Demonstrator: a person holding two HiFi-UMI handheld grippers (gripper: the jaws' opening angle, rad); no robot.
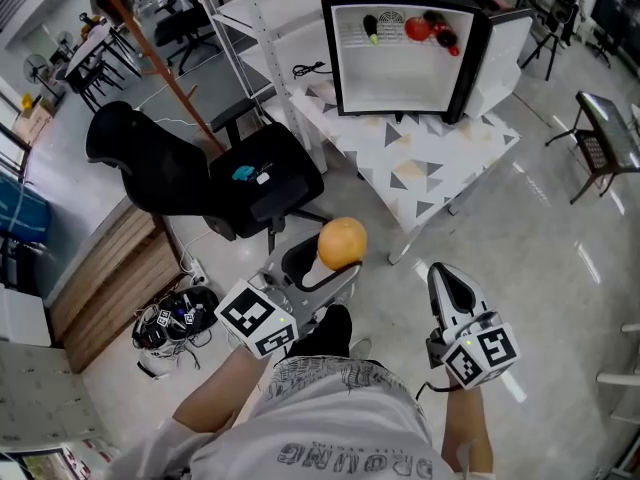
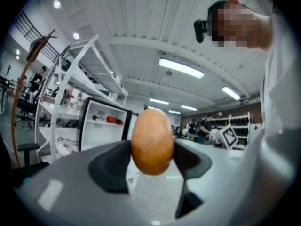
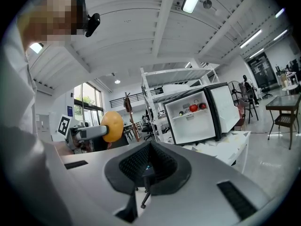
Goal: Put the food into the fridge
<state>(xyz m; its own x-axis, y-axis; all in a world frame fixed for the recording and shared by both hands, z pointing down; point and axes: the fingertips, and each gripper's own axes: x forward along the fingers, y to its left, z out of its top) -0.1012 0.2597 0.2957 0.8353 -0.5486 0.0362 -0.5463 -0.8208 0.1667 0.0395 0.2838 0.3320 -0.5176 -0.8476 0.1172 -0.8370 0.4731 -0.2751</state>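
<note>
Left hand-held gripper [image 2: 151, 157]: gripped the orange [image 2: 151, 135].
Right hand-held gripper [image 3: 147, 167]: closed, empty.
Fridge [image 1: 400, 80]: open on the worktop [image 1: 425, 163] (we couldn't identify its small shelf items [image 1: 418, 28]).

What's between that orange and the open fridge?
In the head view, only bare floor and the front of the patterned table, on which the fridge stands, lie between it and the orange.

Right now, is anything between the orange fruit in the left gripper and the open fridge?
Nothing visible does. Only floor and bare tabletop lie between the orange fruit and the fridge, whose door stands open. The black office chair stands left of that line.
</note>
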